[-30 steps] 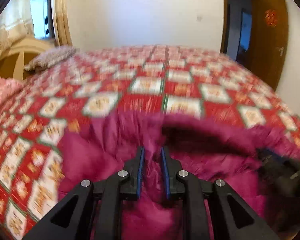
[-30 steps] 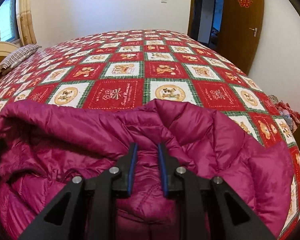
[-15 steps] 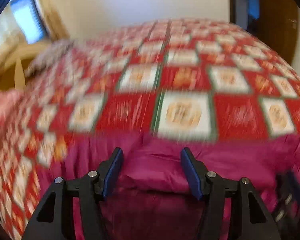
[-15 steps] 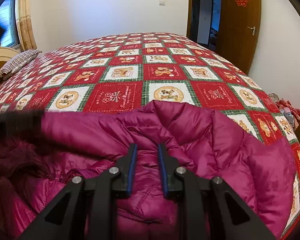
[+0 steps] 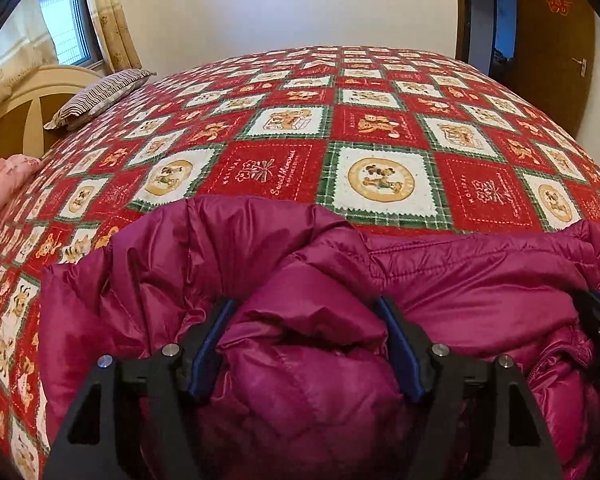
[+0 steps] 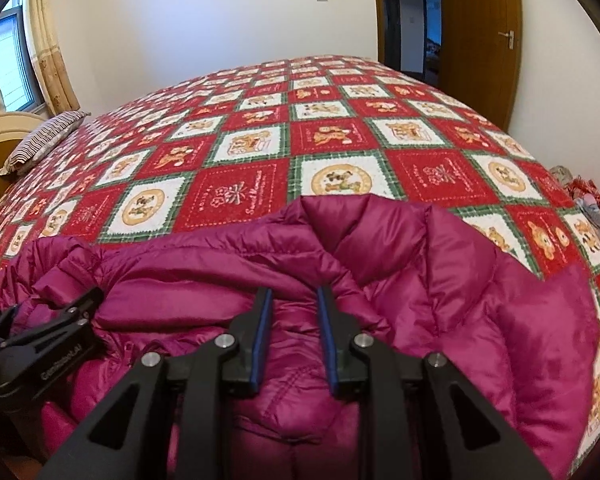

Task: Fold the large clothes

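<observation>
A magenta puffer jacket point(image 5: 292, 264) lies bunched at the near edge of the bed; it also shows in the right wrist view point(image 6: 440, 280). My left gripper point(image 5: 306, 308) is open, jaws wide apart, with a loose fold of the jacket bulging between them. It also shows at the left of the right wrist view point(image 6: 40, 344). My right gripper point(image 6: 294, 294) is shut on a fold of the jacket, holding it a little raised. Its body shows at the right edge of the left wrist view point(image 5: 598, 320).
The bed carries a red, white and green patchwork quilt point(image 5: 380, 128) stretching far ahead. A striped pillow point(image 5: 100, 96) lies at the far left by the headboard point(image 5: 24, 108). Pink bedding point(image 5: 0, 184) is at the left. A wooden door point(image 6: 480, 32) is at the right.
My left gripper has opened and let go of the jacket fold, which now sits loosely between its jaws. My right gripper has kept its hold and hardly moved.
</observation>
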### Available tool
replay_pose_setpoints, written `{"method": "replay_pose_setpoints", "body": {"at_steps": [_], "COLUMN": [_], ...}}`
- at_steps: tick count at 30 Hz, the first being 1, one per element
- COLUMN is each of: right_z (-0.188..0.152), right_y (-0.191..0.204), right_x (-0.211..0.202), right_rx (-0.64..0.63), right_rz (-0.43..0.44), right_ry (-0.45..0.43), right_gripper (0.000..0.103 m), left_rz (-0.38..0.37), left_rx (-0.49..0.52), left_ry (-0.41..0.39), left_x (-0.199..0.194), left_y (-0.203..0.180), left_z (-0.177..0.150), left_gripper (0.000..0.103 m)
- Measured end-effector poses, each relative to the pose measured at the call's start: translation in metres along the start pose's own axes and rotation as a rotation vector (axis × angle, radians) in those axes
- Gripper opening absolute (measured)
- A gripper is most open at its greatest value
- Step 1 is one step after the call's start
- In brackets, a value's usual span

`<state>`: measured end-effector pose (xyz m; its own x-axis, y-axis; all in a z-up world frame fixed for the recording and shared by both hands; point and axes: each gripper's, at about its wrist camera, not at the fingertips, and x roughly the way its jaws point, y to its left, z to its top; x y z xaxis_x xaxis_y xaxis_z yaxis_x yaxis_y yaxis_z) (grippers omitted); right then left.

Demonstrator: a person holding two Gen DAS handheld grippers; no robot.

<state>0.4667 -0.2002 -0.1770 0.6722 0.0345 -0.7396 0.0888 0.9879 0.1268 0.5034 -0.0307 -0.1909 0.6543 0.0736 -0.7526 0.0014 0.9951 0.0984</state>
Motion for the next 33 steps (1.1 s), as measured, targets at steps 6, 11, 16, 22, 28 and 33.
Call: {"method": "replay_pose_setpoints", "body": {"at_steps": [6, 11, 16, 22, 28, 33], "right_z": [0.018, 0.021, 0.012, 0.016, 0.007, 0.006], "right_y": [0.019, 0.042, 0.049, 0.025, -0.005, 0.004], "right_x": [-0.028, 0.015, 0.028, -0.007, 0.017, 0.019], "right_rx": [-0.065, -0.135, -0.184, -0.125, -0.068, -0.104], "right_rz": [-0.012, 0.038, 0.002, -0.068, -0.022, -0.068], "right_ry": [-0.068, 0.069, 0.095, -0.008, 0.042, 0.019], "right_gripper": [0.028, 0.028, 0.028, 0.028, 0.028, 0.028], "left_rz": [0.034, 0.032, 0.023, 0.017, -0.007, -0.145], "left_rx": [0.019, 0.017, 0.011, 0.003, -0.009, -0.044], "left_ry": [-0.021, -0.021, -0.018, -0.015, -0.002, 0.026], "left_x": [-0.001, -0.001, 0.001, 0.002, 0.004, -0.005], "left_y": [-0.004, -0.005, -0.004, -0.003, 0.0, 0.019], "left_z": [-0.001, -0.001, 0.0, 0.001, 0.002, 0.005], "left_gripper": [0.074, 0.074, 0.075, 0.075, 0.076, 0.076]}}
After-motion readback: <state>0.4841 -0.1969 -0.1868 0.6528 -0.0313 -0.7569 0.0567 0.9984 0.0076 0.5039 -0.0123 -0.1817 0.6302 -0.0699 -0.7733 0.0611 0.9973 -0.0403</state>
